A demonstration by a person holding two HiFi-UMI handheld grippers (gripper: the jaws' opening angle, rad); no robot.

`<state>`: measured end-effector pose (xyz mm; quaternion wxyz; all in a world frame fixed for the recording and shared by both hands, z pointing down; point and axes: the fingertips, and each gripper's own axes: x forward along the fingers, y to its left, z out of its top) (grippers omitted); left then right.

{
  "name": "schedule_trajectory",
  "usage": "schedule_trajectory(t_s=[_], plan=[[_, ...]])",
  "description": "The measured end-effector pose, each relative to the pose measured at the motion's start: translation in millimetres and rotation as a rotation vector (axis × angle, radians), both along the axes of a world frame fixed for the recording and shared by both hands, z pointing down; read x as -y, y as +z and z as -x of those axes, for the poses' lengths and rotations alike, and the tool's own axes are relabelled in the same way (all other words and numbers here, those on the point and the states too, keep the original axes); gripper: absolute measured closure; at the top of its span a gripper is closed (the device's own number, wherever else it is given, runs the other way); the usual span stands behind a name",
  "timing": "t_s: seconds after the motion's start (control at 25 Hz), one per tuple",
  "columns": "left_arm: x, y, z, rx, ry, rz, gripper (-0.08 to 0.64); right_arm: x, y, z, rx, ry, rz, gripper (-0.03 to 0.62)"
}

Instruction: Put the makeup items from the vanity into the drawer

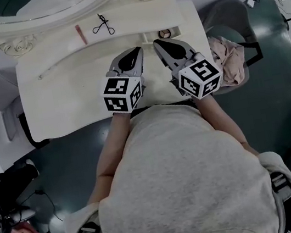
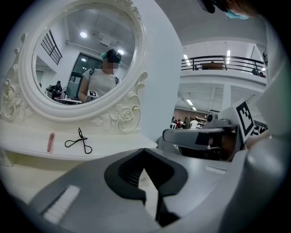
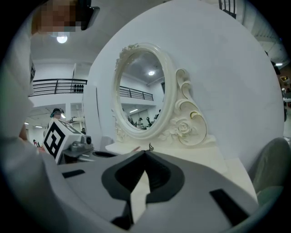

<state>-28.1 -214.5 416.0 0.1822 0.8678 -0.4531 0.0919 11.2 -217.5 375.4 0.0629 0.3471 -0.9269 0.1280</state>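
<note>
On the white vanity (image 1: 64, 99), a pink stick-shaped makeup item (image 1: 81, 34) and a black eyelash curler (image 1: 102, 25) lie on the raised back shelf under the mirror. Both also show in the left gripper view, the pink item (image 2: 50, 142) and the curler (image 2: 78, 143), far ahead to the left. My left gripper (image 1: 137, 50) (image 2: 144, 151) and right gripper (image 1: 156, 42) (image 3: 145, 152) hover side by side over the tabletop's middle. Their tips point at the shelf, and both are shut with nothing seen between the jaws. A small open recess (image 1: 164, 33) with a round thing inside sits just beyond the right gripper.
The oval mirror (image 1: 42, 3) in its ornate frame stands at the back of the vanity. A thin pale stick (image 1: 61, 65) lies on the tabletop at the left. A grey chair with pinkish cloth (image 1: 229, 59) stands at the vanity's right end.
</note>
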Motion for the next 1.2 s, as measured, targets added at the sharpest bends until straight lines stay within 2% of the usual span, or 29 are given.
schedule_trajectory(t_s=[0.12, 0.4, 0.72, 1.2], plan=[[-2, 1, -2, 0.004, 0.005, -0.004, 0.551, -4, 8, 1, -0.018, 0.0, 0.023, 0.584], [-6, 8, -3, -0.003, 0.007, 0.02, 0.551, -5, 11, 2, 0.013, -0.001, 0.038, 0.584], [-7, 8, -4, 0.004, 0.005, 0.023, 0.551, -6, 15, 3, -0.035, -0.009, 0.034, 0.584], [-6, 11, -4, -0.001, 0.012, 0.037, 0.551, -3, 17, 0, -0.02, 0.008, 0.055, 0.584]])
